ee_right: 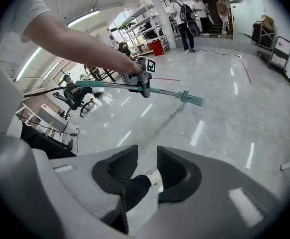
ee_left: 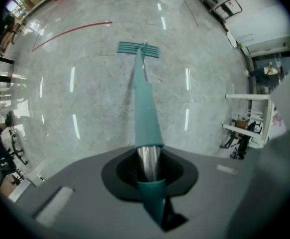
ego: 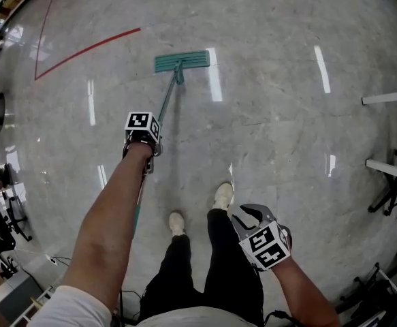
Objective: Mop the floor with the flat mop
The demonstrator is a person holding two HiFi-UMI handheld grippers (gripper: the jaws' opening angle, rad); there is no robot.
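At our left, the left gripper (ee_left: 148, 167) clamps the mop handle (ego: 165, 104). The flat mop head (ego: 182, 61) lies on the floor (ego: 287, 128) ahead of us. At our right, the right gripper (ee_right: 147, 169) hangs empty, jaws slightly apart.

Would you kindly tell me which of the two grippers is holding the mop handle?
The left gripper: its jaws are shut on the teal mop handle, whereas the right gripper has its jaws apart and empty.

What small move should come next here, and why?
Probably pull the mop head back along the floor: the left claw is shut on the handle, the head lies flat, far ahead, and the right claw hangs open, holding nothing.
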